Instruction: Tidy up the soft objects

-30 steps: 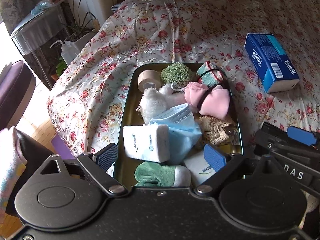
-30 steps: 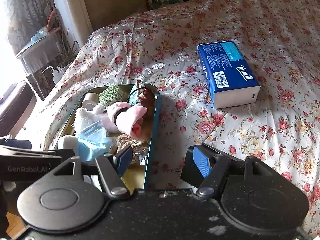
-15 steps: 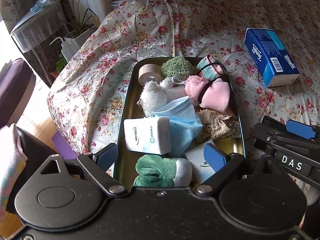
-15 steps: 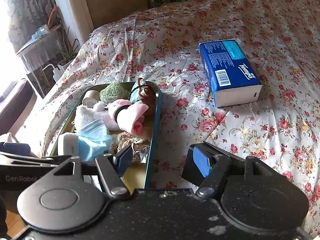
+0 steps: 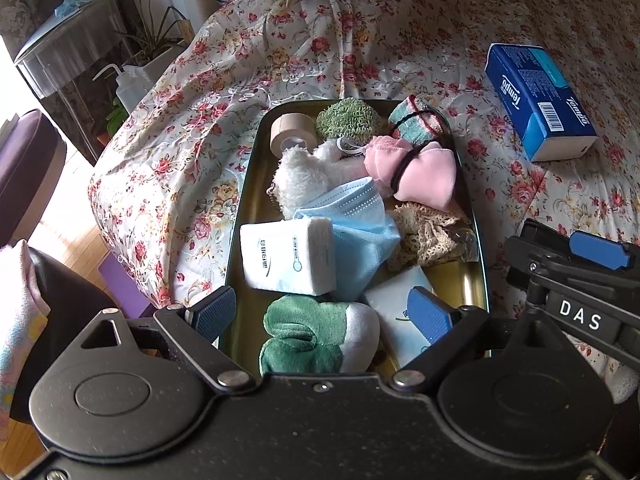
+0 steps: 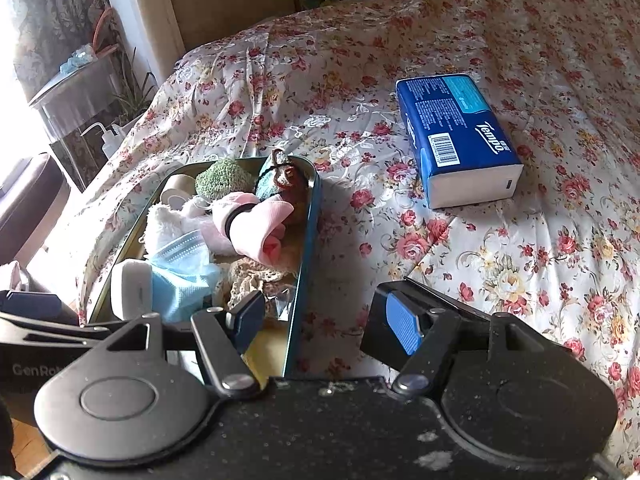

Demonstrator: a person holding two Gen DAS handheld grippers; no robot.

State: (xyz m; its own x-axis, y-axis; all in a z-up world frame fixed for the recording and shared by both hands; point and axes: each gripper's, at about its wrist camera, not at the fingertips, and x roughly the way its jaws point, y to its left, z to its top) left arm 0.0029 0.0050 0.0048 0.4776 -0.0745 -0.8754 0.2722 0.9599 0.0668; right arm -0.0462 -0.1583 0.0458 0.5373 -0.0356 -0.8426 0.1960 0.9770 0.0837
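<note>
A metal tray on the floral bed holds several soft items: a white tissue pack, a blue face mask, a green and white plush piece, a pink cloth bundle, a white fluffy toy, a green knit ball, a tape roll and beige lace. My left gripper is open and empty, above the tray's near end. My right gripper is open and empty, over the tray's right rim. A blue Tempo tissue pack lies on the bed to the right.
The bed's left edge drops to a wooden floor. A glass side table, a plant and a squeeze bottle stand beyond the bed's corner. A dark chair is at the left. Bare bedspread lies right of the tray.
Both grippers have drawn back and up a little from the tray, which shows more of its near end. Both stay open and empty. Nothing in the tray has moved.
</note>
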